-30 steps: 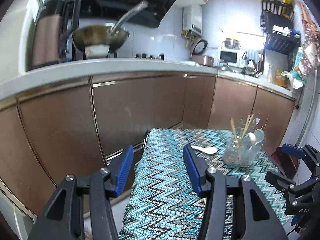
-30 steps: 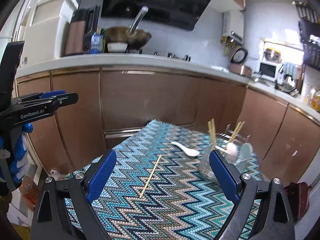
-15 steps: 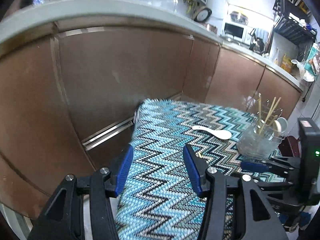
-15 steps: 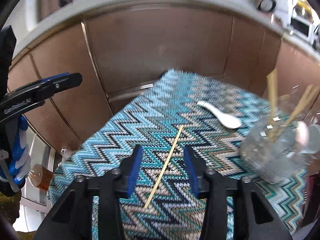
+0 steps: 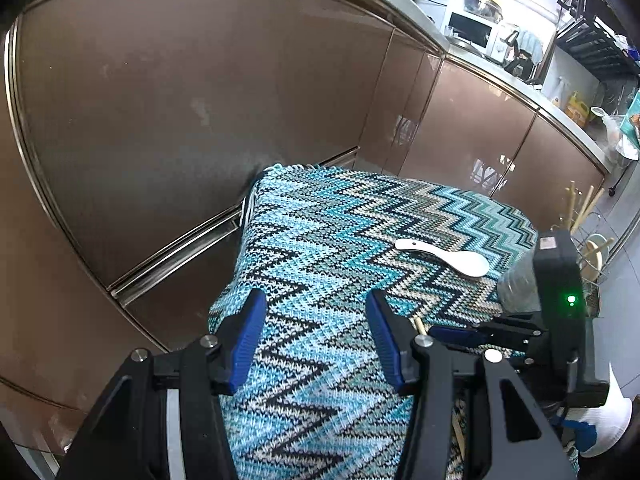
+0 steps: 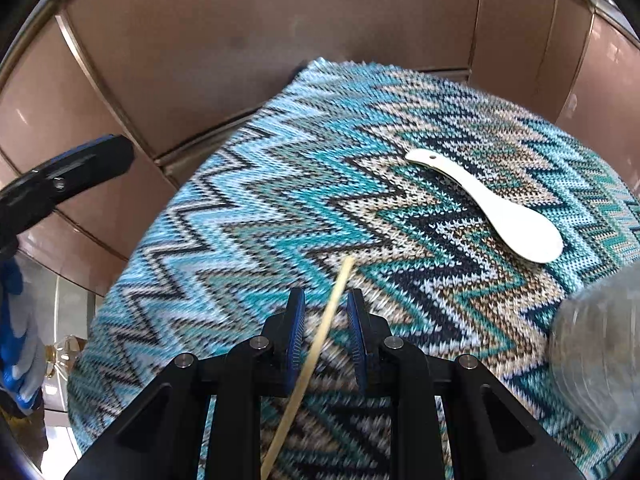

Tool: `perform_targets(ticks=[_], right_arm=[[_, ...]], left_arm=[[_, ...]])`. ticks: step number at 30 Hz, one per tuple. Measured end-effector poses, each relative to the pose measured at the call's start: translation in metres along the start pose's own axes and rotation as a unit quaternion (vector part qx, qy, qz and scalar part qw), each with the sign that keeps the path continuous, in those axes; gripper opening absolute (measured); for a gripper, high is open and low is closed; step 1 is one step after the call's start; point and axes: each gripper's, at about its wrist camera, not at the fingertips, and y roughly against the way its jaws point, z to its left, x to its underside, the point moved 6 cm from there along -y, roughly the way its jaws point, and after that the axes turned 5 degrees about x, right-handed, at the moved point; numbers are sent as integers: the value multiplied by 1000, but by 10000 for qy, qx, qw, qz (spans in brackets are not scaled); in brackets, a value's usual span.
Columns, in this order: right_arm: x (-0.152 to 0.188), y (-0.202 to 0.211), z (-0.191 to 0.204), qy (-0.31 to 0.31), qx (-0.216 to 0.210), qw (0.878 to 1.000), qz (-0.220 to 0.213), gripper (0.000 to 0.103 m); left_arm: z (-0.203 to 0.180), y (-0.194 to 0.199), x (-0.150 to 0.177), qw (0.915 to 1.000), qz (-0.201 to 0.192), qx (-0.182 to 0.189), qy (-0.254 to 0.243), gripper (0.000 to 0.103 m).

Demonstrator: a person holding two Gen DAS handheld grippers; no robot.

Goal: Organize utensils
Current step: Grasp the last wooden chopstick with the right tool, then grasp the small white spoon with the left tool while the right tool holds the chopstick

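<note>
A zigzag-knit cloth [image 6: 248,216] covers the tabletop, with a white spoon [image 6: 504,216] lying flat toward its right. The left gripper [image 5: 316,336] hangs half open and empty, while the right gripper [image 6: 325,336] is closing around a single chopstick [image 6: 320,344] between its pads, not yet pressing it.

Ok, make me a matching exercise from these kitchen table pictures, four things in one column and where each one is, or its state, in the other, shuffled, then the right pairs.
Things:
1. chopstick
2. white spoon
3. clear jar
4. left gripper

Place or state:
A. lying flat on the zigzag cloth, untouched
B. between the closing fingers of the right gripper
C. open, nothing between its fingers
D. at the right edge of the right wrist view, blurred

Pairs: 1-B, 2-A, 3-D, 4-C
</note>
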Motion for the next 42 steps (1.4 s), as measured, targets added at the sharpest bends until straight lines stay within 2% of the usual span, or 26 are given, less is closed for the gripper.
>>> perform_targets(ticks=[6,10,16,20,24,30,32,42], right_arm=[[-5,-7,-2,20,41,10000,33,11],[-1,0,-4,-60,-86,9999,-94,6],[17,37,-12,-295,-429,9972,-546,5],[35,71,-23,-482,-625,9929,-886,5],[50,98,-39,-698,-753,9876,-1187,5],[77,134,-68,-906,-802,9804,-1554,5],[86,142,-76,-940,-801,9790,-1623,5],[105,152,-105,-1172,-819,9743,-1743,5]], left_arm=[[1,-9,1,9997,143,125,155,50],[-5,-11,2,9989,249,271,300,50],[-26,-13,-3,9976,383,438,366,50],[-47,-23,-6,9944,552,705,562,50],[-68,-45,-11,9860,753,1109,989,50],[-89,-94,-19,9649,997,1507,1904,50],[-93,-108,-20,9590,1061,1529,2139,49],[-96,-155,-22,9440,1136,1404,2762,47]])
